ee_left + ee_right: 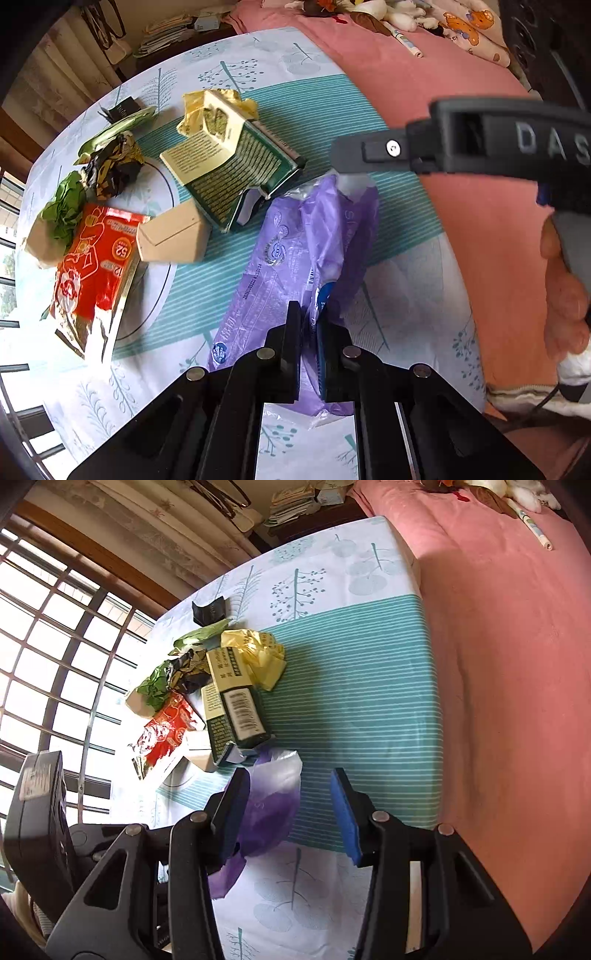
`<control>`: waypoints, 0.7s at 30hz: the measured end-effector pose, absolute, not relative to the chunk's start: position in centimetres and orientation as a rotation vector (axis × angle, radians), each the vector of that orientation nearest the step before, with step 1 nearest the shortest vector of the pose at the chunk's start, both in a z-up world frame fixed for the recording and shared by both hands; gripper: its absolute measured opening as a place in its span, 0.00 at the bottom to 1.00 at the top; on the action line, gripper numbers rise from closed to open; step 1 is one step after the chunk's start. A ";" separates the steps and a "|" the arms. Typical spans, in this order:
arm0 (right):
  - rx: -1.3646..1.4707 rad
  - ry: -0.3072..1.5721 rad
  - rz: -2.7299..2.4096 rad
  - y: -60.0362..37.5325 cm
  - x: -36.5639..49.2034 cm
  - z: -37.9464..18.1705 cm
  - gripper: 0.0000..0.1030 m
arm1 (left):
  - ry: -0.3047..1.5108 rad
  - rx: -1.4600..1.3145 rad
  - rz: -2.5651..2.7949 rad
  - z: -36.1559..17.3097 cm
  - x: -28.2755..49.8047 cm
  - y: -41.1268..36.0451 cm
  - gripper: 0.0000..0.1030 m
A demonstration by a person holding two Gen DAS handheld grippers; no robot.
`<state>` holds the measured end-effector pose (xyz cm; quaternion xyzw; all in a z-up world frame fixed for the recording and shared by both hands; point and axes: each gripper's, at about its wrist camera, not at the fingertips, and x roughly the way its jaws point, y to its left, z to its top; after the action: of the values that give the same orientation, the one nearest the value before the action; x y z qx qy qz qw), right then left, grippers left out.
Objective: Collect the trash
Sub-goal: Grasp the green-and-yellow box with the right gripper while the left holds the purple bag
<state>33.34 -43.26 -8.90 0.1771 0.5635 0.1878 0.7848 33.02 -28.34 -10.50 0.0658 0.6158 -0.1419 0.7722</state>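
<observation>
Tablecloth (pixel 406 280) | left claw (pixel 308 332) level, clenched on purple bag (pixel 291 240) | right claw (pixel 291 812) released

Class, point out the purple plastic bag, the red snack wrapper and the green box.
purple plastic bag (pixel 295 240), left wrist view, printed middle.
red snack wrapper (pixel 92 266), left wrist view, red face.
green box (pixel 240 709), right wrist view, barcode panel.

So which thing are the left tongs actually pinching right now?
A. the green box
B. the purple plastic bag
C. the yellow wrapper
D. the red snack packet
B: the left tongs are closed on the near end of the purple plastic bag, while the other items lie untouched farther along the table.
</observation>
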 end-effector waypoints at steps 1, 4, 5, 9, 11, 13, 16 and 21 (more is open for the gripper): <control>0.379 1.210 0.417 -42.8 33.6 -8.6 0.42 | 1.335 0.138 -0.303 -9.9 32.3 -27.6 0.06; 0.348 1.205 0.439 -41.2 34.5 -8.3 0.41 | 1.332 0.117 -0.273 -9.4 30.8 -25.3 0.05; 0.339 1.206 0.442 -40.7 34.9 -8.3 0.41 | 1.330 0.102 -0.256 -9.2 30.4 -24.5 0.05; 0.294 1.213 0.449 -38.8 36.5 -8.9 0.41 | 1.319 0.014 -0.187 -8.2 28.9 -21.0 0.05; 0.273 1.215 0.457 -37.9 37.4 -9.4 0.41 | 1.309 -0.034 -0.152 -7.5 28.2 -19.5 0.05; 0.247 1.223 0.456 -37.0 38.3 -10.0 0.41 | 1.297 -0.080 -0.117 -7.1 27.8 -17.8 0.05; 0.219 1.240 0.446 -35.9 39.4 -11.1 0.41 | 1.280 -0.130 -0.070 -6.8 27.5 -16.0 0.05; 0.209 1.259 0.432 -34.6 39.9 -12.5 0.31 | 1.271 -0.192 -0.028 -6.5 26.5 -14.0 0.05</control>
<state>39.87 -34.56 -12.46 0.0967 0.5829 0.2002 0.7816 26.54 -14.01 -6.50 -0.0895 0.5925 -0.0130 0.8005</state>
